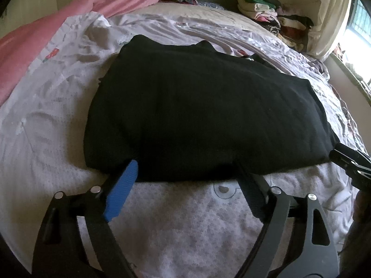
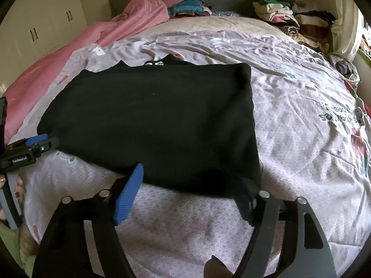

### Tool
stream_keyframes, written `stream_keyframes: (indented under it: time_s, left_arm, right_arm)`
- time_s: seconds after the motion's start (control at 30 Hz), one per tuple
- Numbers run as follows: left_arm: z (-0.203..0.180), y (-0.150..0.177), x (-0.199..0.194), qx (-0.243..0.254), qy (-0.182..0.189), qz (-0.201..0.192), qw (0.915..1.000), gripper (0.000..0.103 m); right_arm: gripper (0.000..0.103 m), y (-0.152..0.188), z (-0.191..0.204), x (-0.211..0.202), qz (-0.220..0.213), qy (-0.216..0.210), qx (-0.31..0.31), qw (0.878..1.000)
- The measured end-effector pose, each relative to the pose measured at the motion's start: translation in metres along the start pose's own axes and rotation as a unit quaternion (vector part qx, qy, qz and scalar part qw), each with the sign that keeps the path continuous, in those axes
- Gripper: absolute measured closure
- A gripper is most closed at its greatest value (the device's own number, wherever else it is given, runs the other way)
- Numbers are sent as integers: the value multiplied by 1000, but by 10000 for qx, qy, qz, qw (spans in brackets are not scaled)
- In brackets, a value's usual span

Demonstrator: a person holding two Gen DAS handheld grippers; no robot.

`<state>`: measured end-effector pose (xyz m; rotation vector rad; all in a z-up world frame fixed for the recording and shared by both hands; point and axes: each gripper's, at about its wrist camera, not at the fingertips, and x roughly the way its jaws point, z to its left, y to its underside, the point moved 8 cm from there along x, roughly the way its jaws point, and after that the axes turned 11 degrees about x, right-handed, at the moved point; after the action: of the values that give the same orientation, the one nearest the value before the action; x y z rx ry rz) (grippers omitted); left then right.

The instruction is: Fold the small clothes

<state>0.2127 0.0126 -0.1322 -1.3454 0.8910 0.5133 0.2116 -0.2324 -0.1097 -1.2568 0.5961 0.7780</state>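
A black garment (image 1: 199,113) lies folded flat on the pale printed quilt (image 1: 53,120); it also shows in the right wrist view (image 2: 150,120). My left gripper (image 1: 187,171) is open, its blue-padded fingers (image 1: 123,190) spread wide at the garment's near edge, toward its left corner. My right gripper (image 2: 194,180) is open too, fingers (image 2: 129,192) spread at the near edge by the right corner. The right gripper's tip shows at the right edge of the left wrist view (image 1: 347,159). The left gripper shows at the left of the right wrist view (image 2: 34,146).
A pink blanket (image 2: 81,44) lies along the bed's left side. Folded clothes stacks (image 2: 289,16) and a striped pile (image 2: 187,7) sit at the headboard. Cabinets (image 2: 41,23) stand at left, a window (image 1: 357,30) at right.
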Motion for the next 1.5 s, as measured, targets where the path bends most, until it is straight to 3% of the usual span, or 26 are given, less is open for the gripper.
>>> stream_keyframes:
  time_s: [0.27,0.5,1.5]
  left_arm:
    - [1,4,-6,-64,-1,56,10000,10]
    - [7,5,-12,-155,-48,83,9998,9]
    - [36,11,-48,-408,-349,-189,9984,9]
  right_arm:
    - [13,-1,3,-8,-100,30,-40,9999]
    - [7,-2,7,-13,-187,52,-76,9998]
    - [6,-5,60,-30,-410,-144,-512,9977]
